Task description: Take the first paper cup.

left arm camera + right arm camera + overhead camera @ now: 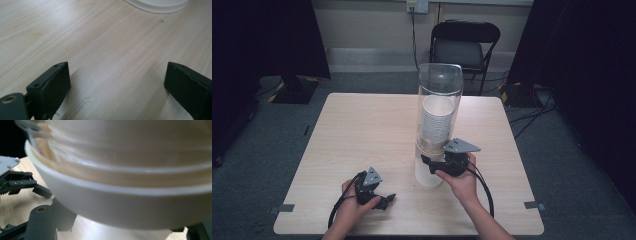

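Right now the right gripper (pixel 432 165) is up against the white base (pixel 428 174) of the cup dispenser (pixel 439 125); its jaws straddle that base in the right gripper view, but whether they actually clamp it I cannot tell. Left gripper (pixel 384 200) sits low over the table (pixel 362 130), just left and nearer the person than the dispenser, jaws wide apart, holding nothing. Dispenser stands upright right of the table's middle, clear tube (pixel 440 82) above, stack of white cups (pixel 436 122) inside. Judgement: tube is stiff, smooth, likely slippery and top-heavy; cups light and crushable. Grab the opaque base or collar, not the clear wall, and keep it vertical.
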`<state>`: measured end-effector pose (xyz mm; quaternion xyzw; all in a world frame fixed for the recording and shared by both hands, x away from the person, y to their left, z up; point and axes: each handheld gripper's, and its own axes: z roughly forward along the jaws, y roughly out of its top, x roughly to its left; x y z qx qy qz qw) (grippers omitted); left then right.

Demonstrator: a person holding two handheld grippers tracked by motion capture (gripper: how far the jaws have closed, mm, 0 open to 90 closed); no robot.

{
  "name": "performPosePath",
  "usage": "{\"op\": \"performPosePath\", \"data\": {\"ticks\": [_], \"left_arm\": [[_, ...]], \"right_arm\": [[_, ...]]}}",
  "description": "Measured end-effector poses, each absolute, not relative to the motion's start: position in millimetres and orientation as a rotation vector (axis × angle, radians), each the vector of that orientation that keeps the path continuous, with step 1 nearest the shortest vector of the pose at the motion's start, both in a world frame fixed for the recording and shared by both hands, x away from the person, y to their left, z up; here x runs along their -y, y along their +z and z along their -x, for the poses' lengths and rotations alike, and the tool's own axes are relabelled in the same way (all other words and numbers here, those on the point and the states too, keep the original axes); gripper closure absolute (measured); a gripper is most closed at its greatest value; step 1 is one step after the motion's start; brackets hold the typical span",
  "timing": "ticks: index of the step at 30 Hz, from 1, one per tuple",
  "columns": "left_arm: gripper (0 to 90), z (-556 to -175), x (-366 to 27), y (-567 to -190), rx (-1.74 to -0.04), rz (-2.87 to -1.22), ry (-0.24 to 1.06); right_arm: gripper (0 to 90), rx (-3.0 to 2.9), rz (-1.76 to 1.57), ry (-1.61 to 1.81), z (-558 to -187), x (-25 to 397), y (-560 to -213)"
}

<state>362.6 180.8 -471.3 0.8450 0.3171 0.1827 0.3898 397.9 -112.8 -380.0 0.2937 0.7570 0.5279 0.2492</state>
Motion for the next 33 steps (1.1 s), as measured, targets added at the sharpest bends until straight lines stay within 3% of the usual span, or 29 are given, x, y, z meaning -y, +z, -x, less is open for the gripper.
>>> {"op": "performPosePath", "data": {"ticks": [6,33], "left_arm": [[6.2,-363,-181,-471,-0.806,-2.147,0.465],[6.4,-362,-181,-472,-0.81,-2.147,0.468]], "right_arm": [[34.3,-2.024,-0.805,1.456,-400,113,-383],[37.8,-2.043,-0.783,1.451,-399,119,-404]]}}
